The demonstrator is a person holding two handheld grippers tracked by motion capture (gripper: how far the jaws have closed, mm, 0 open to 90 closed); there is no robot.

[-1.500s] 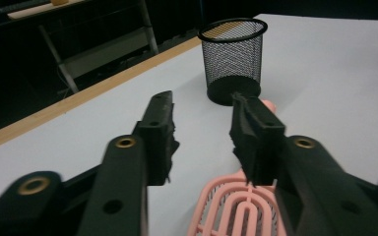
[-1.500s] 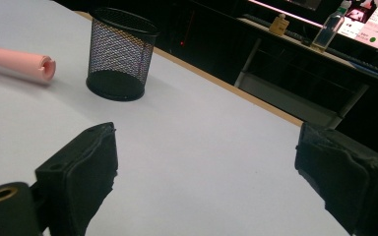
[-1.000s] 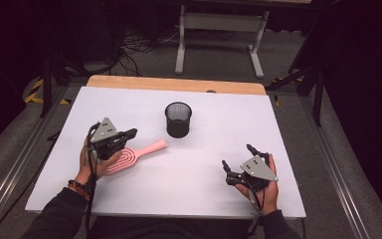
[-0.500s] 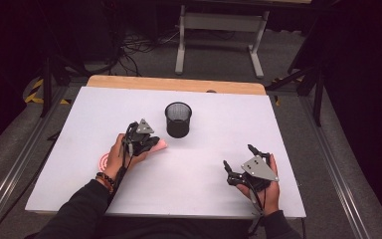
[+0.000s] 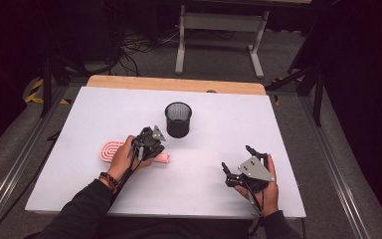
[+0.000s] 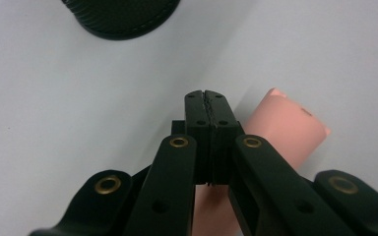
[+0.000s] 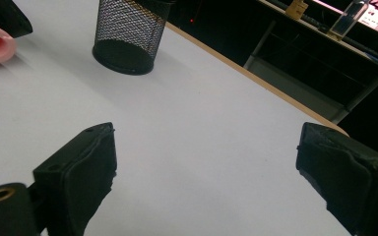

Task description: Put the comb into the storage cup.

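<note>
On the white table our left gripper has its jaws pressed together and gripping nothing, poised over the handle of the pink plastic hairbrush, which lies flat just left of the black wire-mesh cup. We judge this the approach to a pickup: next, the jaws must open and straddle the handle. Our right gripper rests wide open and empty, well apart.

one pink hairbrush, one black mesh cup, two grippers, one white table.
</note>
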